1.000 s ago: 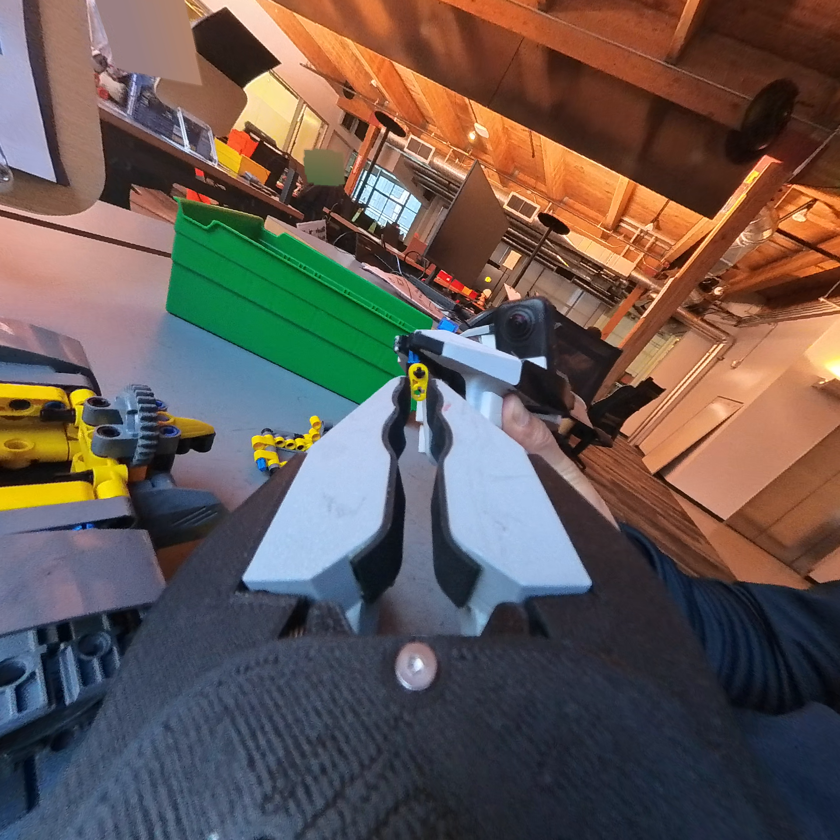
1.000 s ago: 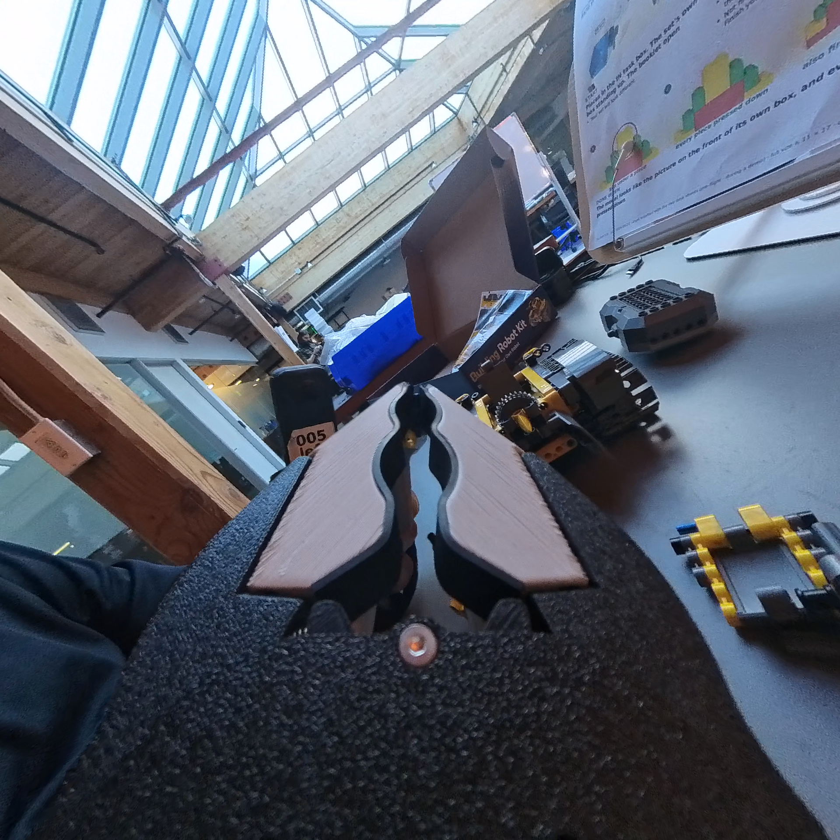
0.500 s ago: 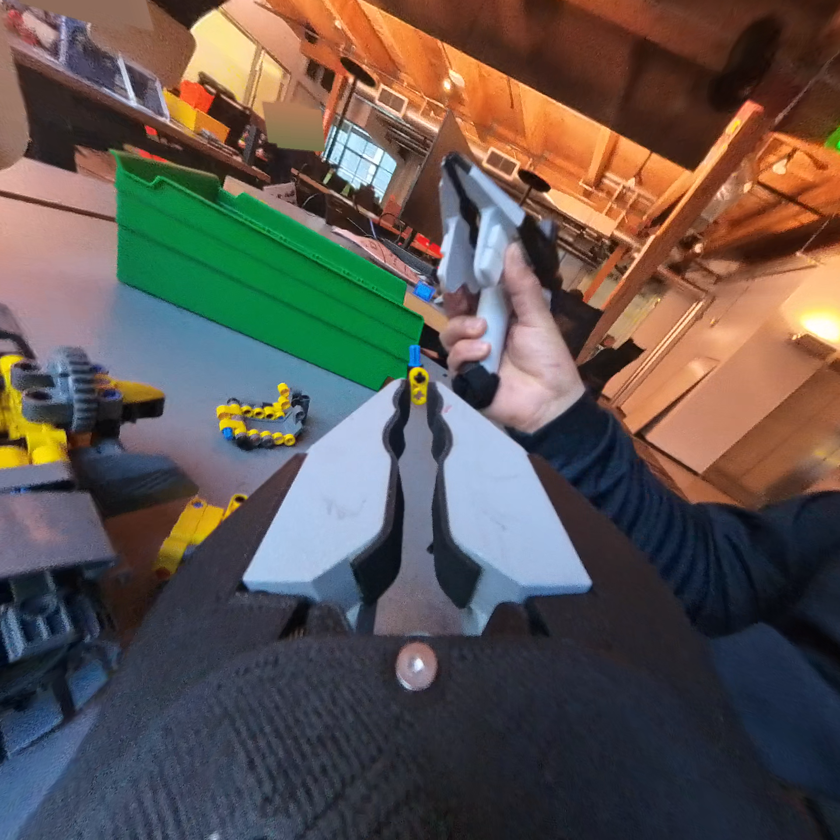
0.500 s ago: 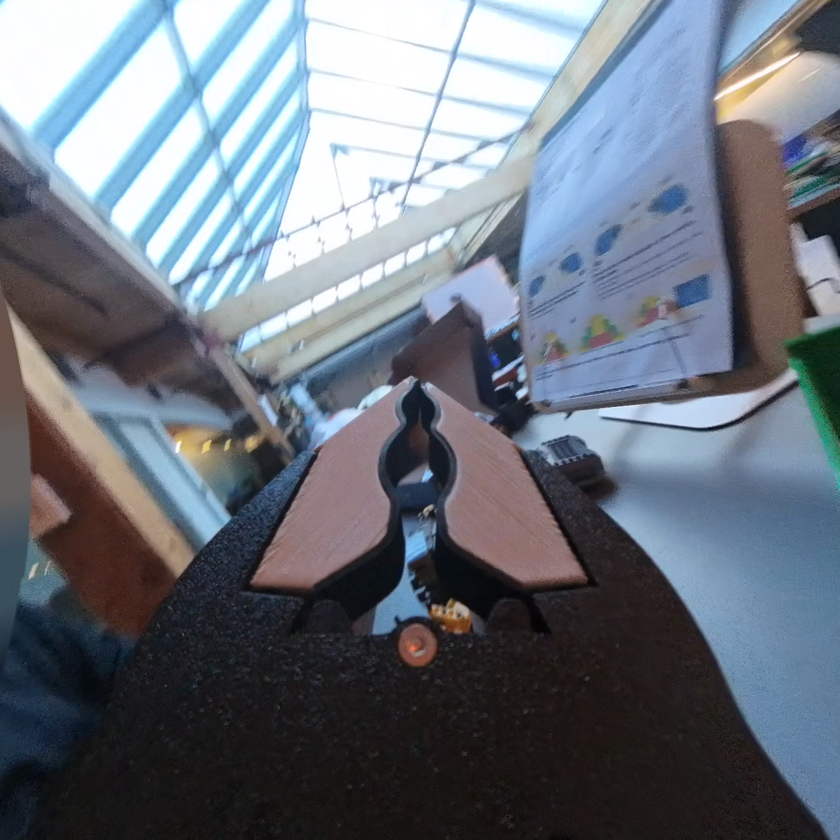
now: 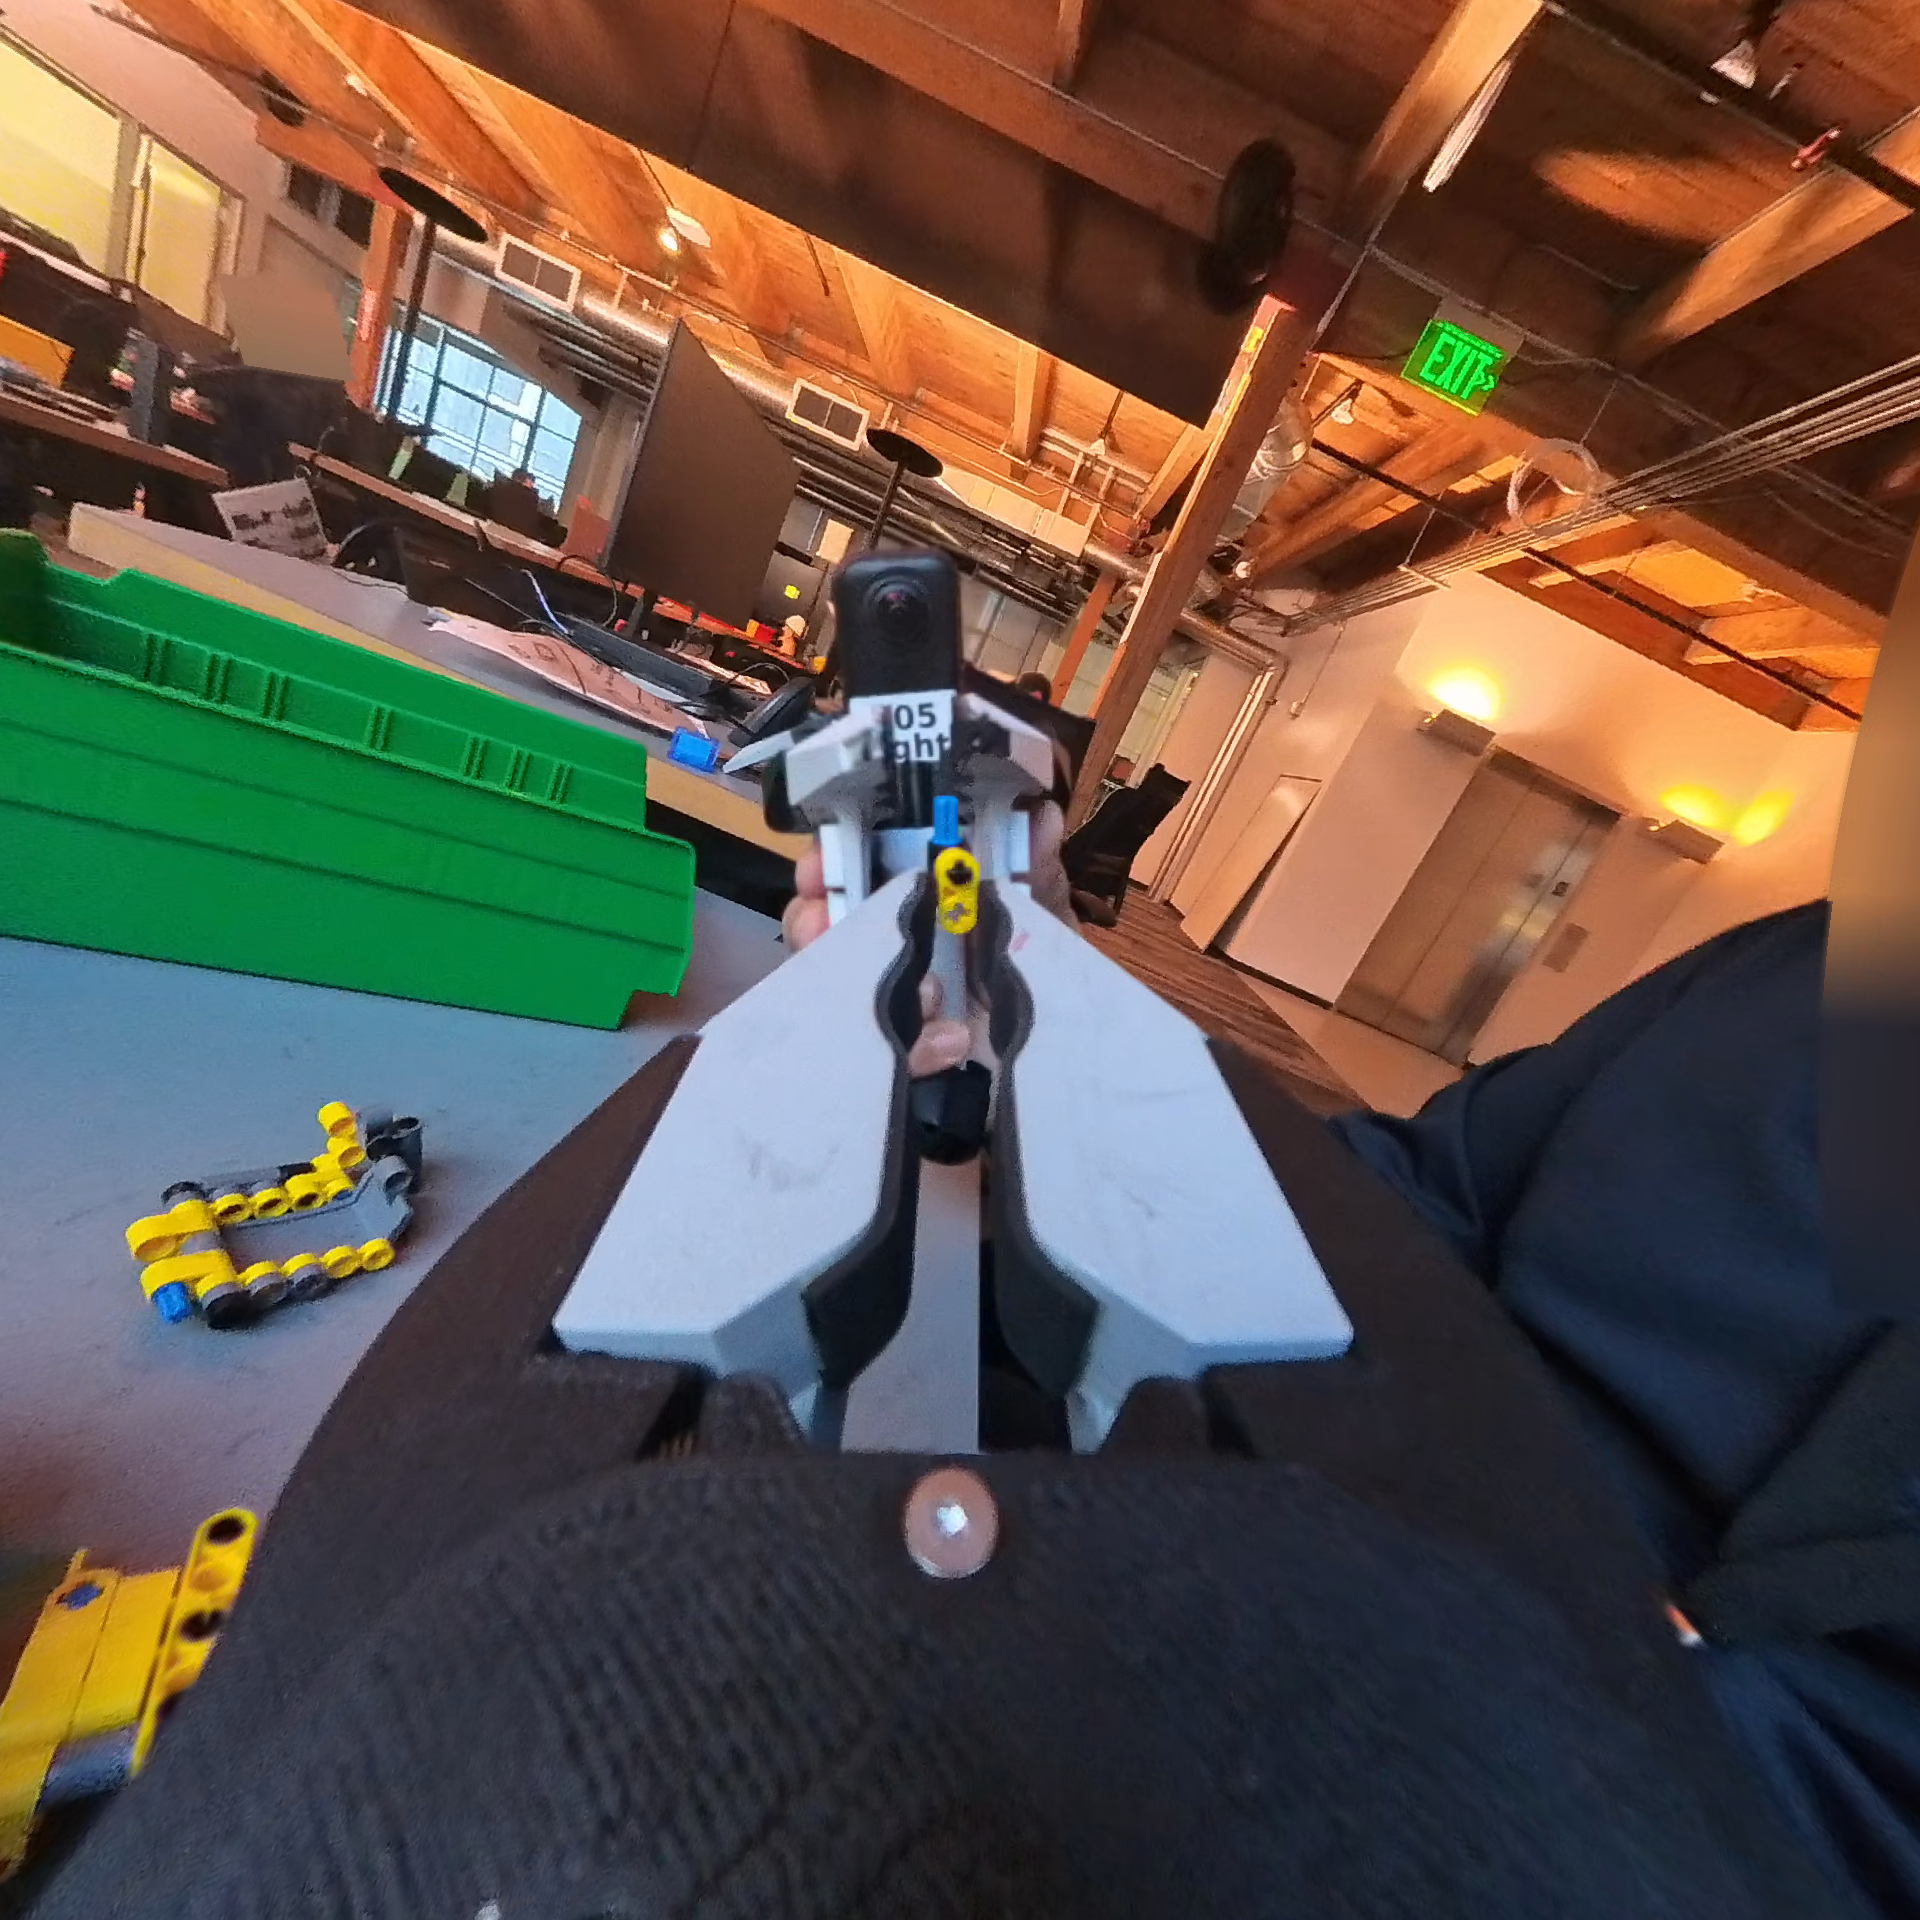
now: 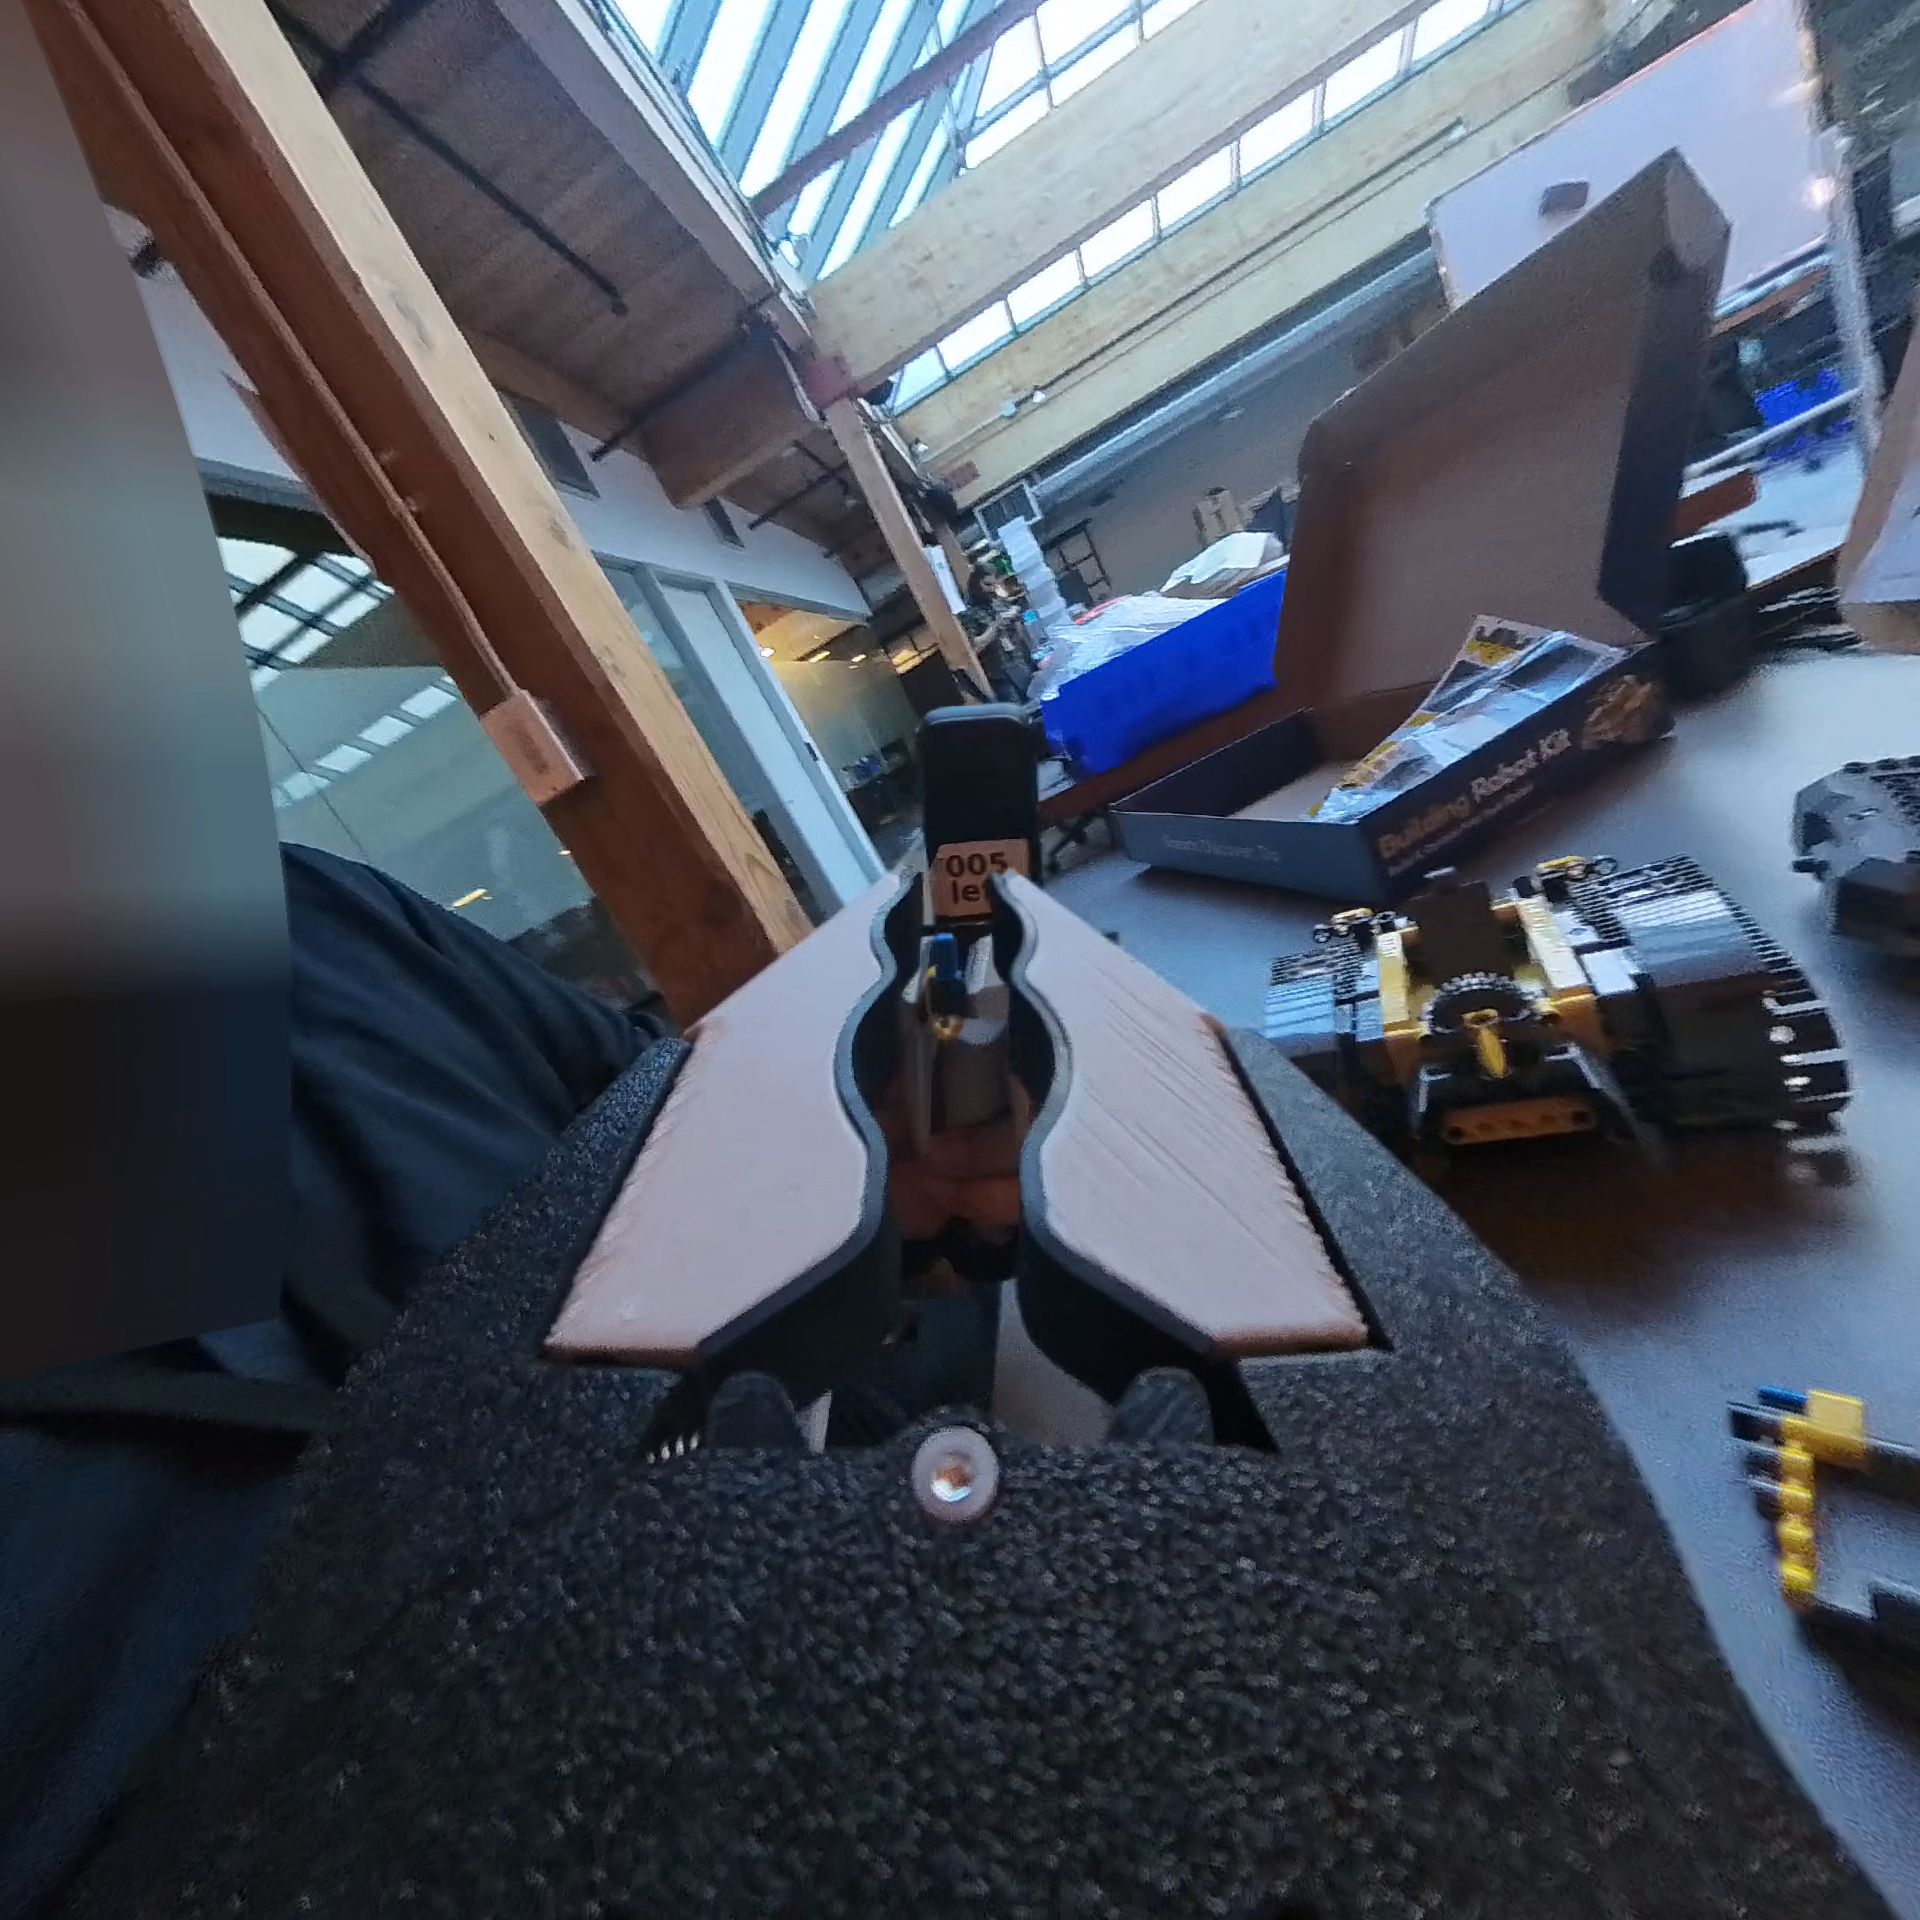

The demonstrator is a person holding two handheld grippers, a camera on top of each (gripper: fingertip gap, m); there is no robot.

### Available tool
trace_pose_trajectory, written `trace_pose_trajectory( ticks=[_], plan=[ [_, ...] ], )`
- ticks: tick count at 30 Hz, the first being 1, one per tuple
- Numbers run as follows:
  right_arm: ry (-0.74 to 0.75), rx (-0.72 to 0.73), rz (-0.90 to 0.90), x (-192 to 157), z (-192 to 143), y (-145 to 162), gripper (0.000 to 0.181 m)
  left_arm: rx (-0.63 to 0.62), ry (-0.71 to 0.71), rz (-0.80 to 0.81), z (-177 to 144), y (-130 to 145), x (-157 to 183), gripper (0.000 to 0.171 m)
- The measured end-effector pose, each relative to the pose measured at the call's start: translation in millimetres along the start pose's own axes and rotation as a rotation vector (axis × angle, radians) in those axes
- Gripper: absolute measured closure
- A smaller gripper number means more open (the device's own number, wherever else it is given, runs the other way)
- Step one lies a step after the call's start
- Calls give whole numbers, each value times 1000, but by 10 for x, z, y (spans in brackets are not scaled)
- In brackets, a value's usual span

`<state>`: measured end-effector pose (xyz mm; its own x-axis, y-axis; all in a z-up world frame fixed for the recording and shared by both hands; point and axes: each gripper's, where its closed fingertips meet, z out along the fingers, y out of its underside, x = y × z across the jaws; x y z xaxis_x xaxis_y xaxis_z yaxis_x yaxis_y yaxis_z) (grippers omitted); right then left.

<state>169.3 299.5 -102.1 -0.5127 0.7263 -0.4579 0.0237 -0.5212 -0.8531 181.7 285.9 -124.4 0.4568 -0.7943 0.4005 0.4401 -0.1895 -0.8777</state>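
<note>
My left gripper (image 5: 956, 896) has grey fingers and is shut on a small yellow connector with a blue pin (image 5: 954, 883), held up off the table. My right gripper (image 6: 957, 891) has brown fingers a little apart and holds nothing. The two grippers point at each other, tips close. In the left wrist view the right gripper (image 5: 920, 831) sits just beyond the connector, one finger on each side of the blue pin. In the right wrist view the connector (image 6: 940, 987) shows through the gap between my fingers, with the left gripper (image 6: 977, 821) behind it.
A green bin (image 5: 312, 821) stands on the grey table (image 5: 94, 1049) at left. A yellow-and-grey frame (image 5: 275, 1216) lies near it, also in the right wrist view (image 6: 1813, 1496). A black-and-yellow tracked vehicle model (image 6: 1558, 1018), an open kit box (image 6: 1455, 790) and a dark block (image 6: 1860, 862) are on the table. The tips of both grippers are at nearly the same place.
The right gripper came down from its raised pose to face the left gripper head-on and its fingers parted. The left gripper turned right, still holding the connector.
</note>
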Motion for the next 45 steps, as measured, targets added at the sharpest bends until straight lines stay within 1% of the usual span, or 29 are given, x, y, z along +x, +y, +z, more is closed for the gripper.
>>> trace_pose_trajectory(
  ticks=[3,6,7,9,13,15,16,17,19,20,21,23,25,27,29,31,32,33,34,35,36,37,38,39,40,41,43,45],
  plan=[
    [-13,-14,10,-19,45,55,172,-1,-4,-4,4,-16,26,166],
    [2,-54,11,12,121,141,168,0,-11,-11,-10,-25,24,166],
    [0,-60,16,19,138,163,169,0,-18,-14,-20,-24,13,166],
    [-22,-59,27,5,154,179,179,-4,-32,-22,-46,-20,-17,166],
    [7,-102,-23,43,162,227,180,-24,-56,-32,-73,12,-54,166],
    [48,-134,-62,98,167,277,180,-29,-65,-40,-71,13,-70,155],
    [57,-134,-73,110,174,286,181,-31,-69,-47,-77,16,-83,156],
    [46,-137,-67,93,186,296,180,-37,-83,-39,-94,28,-106,166],
    [86,-147,-87,147,197,327,181,-74,-133,-9,-123,66,-164,166],
    [111,-131,-99,170,207,320,181,-73,-160,15,-133,60,-180,166],
    [136,-92,-98,183,232,291,181,-43,-182,23,-145,35,-188,165],
    [143,0,-39,194,287,220,181,50,-191,-16,-169,-39,-189,165],
    [157,41,0,243,316,176,181,99,-199,-43,-185,-89,-232,165],
    [172,96,21,270,318,109,181,86,-200,-30,-171,-147,-256,165],
    [163,150,78,309,321,58,181,27,-268,108,-173,-174,-300,165],
    [162,193,96,339,342,2,179,-32,-326,231,-218,-197,-335,165],
    [152,406,125,351,119,-357,181,-145,-387,322,-288,-55,-411,165],
    [133,598,150,370,-256,-791,181,-232,-446,399,-378,169,-503,166],
    [225,698,73,418,-604,-1136,181,-282,-435,351,-415,442,-531,165],
    [339,599,-54,439,-685,-1293,181,-282,-361,264,-349,525,-436,165],
    [396,415,-146,427,-576,-1294,181,-211,-324,267,-280,399,-343,166],
    [351,260,-173,323,-391,-1204,181,-191,-334,315,-250,296,-332,166],
    [310,154,-182,225,-232,-1075,181,-222,-340,342,-231,264,-352,166],
    [305,57,-208,174,-103,-910,181,-220,-331,331,-227,220,-358,166],
    [294,-38,-226,129,4,-725,181,-188,-312,298,-230,163,-348,166],
    [266,-89,-224,75,81,-583,181,-168,-310,262,-250,132,-362,166],
    [237,-99,-185,51,150,-409,181,-131,-316,232,-291,102,-386,166],
    [237,-119,-128,144,151,-226,181,-130,-296,199,-285,123,-373,166]
  ],
)
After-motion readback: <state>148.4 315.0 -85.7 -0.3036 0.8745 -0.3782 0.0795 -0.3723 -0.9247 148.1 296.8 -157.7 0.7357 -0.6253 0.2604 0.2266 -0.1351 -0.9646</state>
